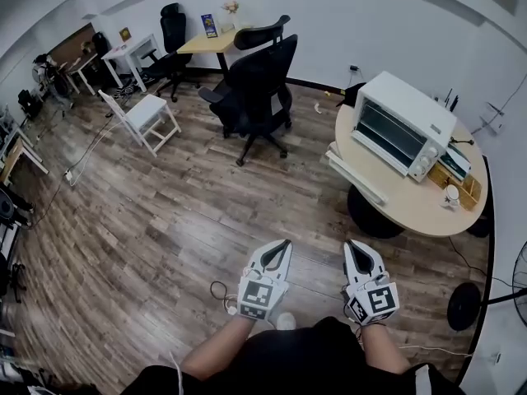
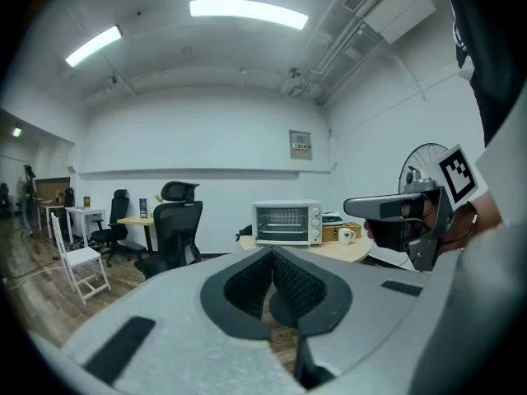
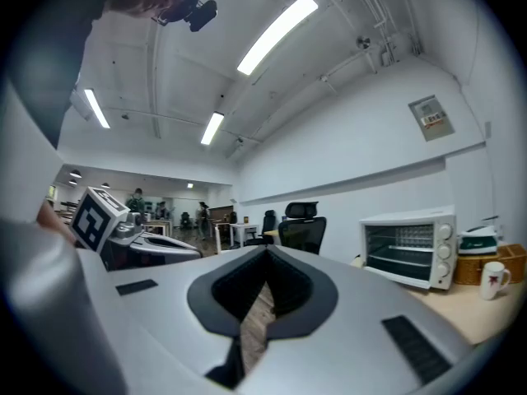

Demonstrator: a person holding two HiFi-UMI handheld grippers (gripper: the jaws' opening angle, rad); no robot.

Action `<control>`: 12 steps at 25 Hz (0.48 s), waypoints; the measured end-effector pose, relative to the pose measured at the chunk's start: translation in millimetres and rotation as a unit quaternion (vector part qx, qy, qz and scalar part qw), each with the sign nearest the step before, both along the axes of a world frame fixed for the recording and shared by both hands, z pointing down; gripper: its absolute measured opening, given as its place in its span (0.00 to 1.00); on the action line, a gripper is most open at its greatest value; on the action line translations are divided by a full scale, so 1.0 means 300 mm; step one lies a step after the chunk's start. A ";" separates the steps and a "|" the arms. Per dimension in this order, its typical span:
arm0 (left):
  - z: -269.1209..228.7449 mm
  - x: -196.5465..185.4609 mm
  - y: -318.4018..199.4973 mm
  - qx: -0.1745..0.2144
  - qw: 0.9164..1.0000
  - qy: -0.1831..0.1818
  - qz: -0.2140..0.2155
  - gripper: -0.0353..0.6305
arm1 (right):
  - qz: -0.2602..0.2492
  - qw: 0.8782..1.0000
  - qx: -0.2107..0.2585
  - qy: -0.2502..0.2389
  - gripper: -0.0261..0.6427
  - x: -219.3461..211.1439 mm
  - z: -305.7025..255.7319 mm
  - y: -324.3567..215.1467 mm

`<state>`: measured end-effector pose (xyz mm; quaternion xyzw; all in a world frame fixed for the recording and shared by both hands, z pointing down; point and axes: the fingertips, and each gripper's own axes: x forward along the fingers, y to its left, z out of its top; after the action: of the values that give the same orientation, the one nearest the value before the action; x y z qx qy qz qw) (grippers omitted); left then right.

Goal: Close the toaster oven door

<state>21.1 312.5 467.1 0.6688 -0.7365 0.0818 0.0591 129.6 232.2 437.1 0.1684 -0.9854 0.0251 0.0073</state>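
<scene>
My left claw (image 1: 285, 245) and right claw (image 1: 351, 245) hang side by side just in front of me, over the wood floor (image 1: 165, 245). Both are pinched to a point, with nothing between the 2 jaws of either. The toaster oven (image 1: 402, 127) stands well ahead and off to my right on the round surface (image 1: 412, 208), its glass door (image 1: 389, 132) upright against the front. 1 white mug (image 1: 452, 194) sits near it, and a black office chair (image 1: 257, 89) stands farther left.

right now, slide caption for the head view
Shut left gripper and right gripper above wood floor, toaster oven on round table ahead.
</scene>
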 end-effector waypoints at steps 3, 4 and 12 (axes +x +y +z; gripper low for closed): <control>0.016 -0.036 0.010 -0.008 1.000 -0.006 0.006 0.06 | -0.024 1.000 0.002 0.004 0.03 -0.049 0.012 0.003; 0.025 -0.044 0.009 -0.012 1.000 -0.006 0.009 0.06 | -0.028 1.000 0.001 0.007 0.03 -0.061 0.018 0.000; 0.072 -0.106 -0.121 -0.021 1.000 0.008 0.016 0.06 | -0.046 0.998 -0.030 0.042 0.03 -0.162 0.124 -0.116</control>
<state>-10.6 276.1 488.8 0.6801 -0.7231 0.0926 0.0775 80.9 197.4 474.3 0.1240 -0.9896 0.0472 0.0548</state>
